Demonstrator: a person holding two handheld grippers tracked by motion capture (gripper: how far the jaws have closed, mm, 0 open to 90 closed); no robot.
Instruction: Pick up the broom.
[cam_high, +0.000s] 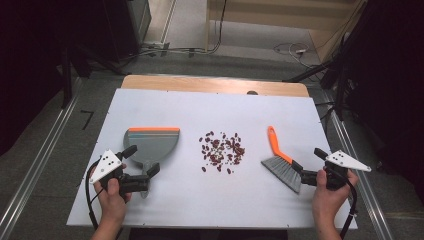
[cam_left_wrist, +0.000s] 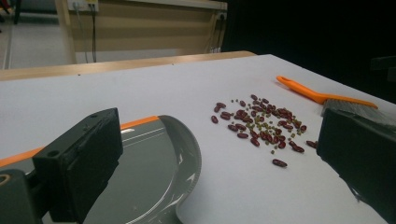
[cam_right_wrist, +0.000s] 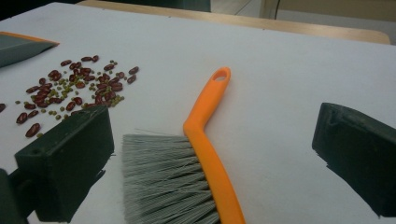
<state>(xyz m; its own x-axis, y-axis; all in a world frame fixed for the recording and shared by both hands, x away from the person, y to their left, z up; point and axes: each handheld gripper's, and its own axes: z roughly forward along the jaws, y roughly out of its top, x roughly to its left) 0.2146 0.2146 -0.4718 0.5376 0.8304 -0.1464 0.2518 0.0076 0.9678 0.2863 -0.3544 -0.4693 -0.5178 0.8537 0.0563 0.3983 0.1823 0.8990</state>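
Note:
A grey dustpan (cam_high: 151, 144) with an orange front edge lies left of centre on the white board. My left gripper (cam_high: 142, 161) is open, its jaws straddling the pan's neck without touching it; the pan (cam_left_wrist: 154, 163) lies low between them. Red and small green beans (cam_high: 222, 150) are scattered mid-board, also in the left gripper view (cam_left_wrist: 261, 126) and the right gripper view (cam_right_wrist: 74, 88). An orange-handled brush (cam_high: 279, 152) with grey bristles lies to the right. My right gripper (cam_high: 307, 159) is open, and the brush head (cam_right_wrist: 205, 140) sits between its jaws.
The white board (cam_high: 210, 200) covers a wooden table whose far edge (cam_high: 215, 84) shows behind it. Metal rails run along both sides on the floor. Cables and dark stands lie beyond the table.

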